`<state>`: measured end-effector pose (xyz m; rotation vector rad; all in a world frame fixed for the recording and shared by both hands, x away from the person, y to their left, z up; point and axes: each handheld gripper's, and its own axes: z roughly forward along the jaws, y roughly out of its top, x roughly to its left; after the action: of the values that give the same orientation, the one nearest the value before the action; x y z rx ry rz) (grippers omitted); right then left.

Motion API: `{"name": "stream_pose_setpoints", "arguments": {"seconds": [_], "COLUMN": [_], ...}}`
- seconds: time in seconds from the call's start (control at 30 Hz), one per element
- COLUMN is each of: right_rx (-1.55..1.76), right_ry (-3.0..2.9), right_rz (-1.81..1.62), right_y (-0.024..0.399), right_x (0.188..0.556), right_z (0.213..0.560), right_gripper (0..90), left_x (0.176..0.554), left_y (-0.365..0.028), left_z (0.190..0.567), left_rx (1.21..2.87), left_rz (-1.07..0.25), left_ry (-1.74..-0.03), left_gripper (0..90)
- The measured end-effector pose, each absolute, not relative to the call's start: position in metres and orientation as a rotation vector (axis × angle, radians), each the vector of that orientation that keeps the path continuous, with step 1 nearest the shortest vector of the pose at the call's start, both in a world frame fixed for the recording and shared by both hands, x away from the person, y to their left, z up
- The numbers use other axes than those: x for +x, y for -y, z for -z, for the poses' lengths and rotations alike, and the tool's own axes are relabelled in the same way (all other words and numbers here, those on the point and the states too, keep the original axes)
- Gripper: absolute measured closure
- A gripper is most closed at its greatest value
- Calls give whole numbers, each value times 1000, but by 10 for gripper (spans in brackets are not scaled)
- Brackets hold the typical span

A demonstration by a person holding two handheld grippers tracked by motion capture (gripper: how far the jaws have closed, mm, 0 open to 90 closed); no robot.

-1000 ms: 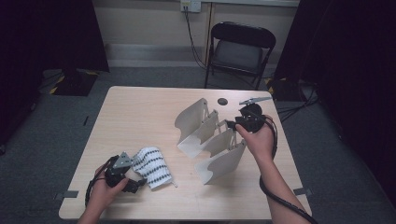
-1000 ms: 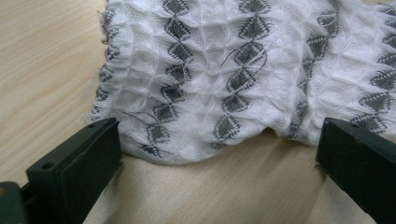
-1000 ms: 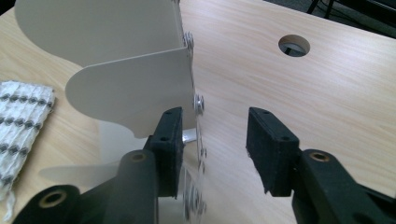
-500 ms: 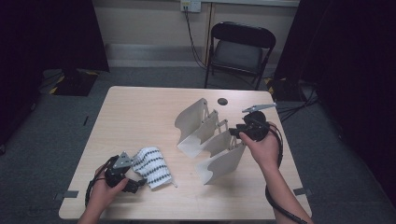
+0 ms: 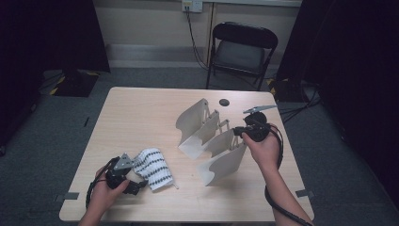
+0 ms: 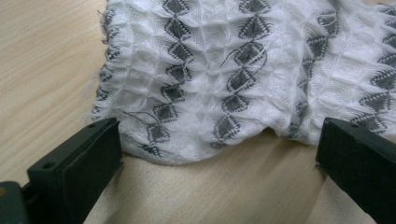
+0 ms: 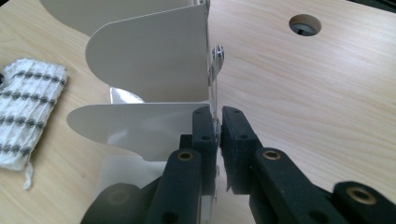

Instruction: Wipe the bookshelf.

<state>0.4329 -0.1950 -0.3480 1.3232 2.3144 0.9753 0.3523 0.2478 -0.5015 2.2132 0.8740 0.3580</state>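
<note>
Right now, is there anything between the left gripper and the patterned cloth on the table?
Nothing visible. The left gripper has its jaws open, and the white-and-grey patterned cloth lies just ahead of them on the bare wooden table.

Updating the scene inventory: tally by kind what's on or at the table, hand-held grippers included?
Hand-held grippers: 2, the left hand-held gripper open at the cloth, the right hand-held gripper shut on the rack's edge
White and grey patterned cloth: 1
White rack with curved dividers: 1
Dark round table hole: 1
Folding chair behind the table: 1
Total: 6
</note>
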Motion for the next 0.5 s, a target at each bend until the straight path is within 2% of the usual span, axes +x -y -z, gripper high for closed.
{"name": "stream_pose_setpoints", "arguments": {"seconds": [0.5], "right_rx": [1350], "right_ry": [-2272], "right_rz": [-976], "right_y": [188], "right_x": [445], "right_z": [349], "right_gripper": [843], "left_x": [352], "left_y": [-248], "left_z": [502], "left_rx": [2213], "left_rz": [-357], "left_ry": [-874], "left_gripper": [0]}}
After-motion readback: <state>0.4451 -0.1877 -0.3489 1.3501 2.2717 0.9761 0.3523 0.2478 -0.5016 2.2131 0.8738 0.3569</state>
